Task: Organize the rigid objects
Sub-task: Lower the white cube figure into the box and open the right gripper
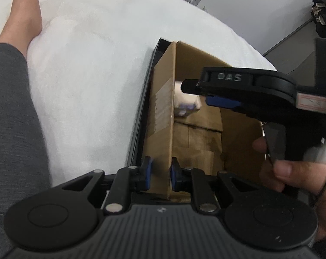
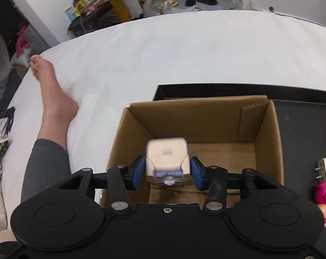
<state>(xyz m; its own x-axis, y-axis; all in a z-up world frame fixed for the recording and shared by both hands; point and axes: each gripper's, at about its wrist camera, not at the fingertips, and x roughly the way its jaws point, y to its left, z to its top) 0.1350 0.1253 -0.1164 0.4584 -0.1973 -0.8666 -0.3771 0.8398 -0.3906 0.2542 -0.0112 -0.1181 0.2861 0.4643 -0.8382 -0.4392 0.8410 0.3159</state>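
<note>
Right wrist: one cardboard box [image 2: 206,116]; one white figurine [image 2: 167,159].

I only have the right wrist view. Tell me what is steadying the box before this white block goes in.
Observer: The left gripper is shut on the cardboard box, clamping its near wall.
Operator: Now report the block's height from your side.
Observer: In the left wrist view the white block appears below the rim and well above the floor flaps, at the right gripper's tips.
Operator: Say what lies under it.
Observer: Only bare cardboard flaps, as far as that view shows.
</note>
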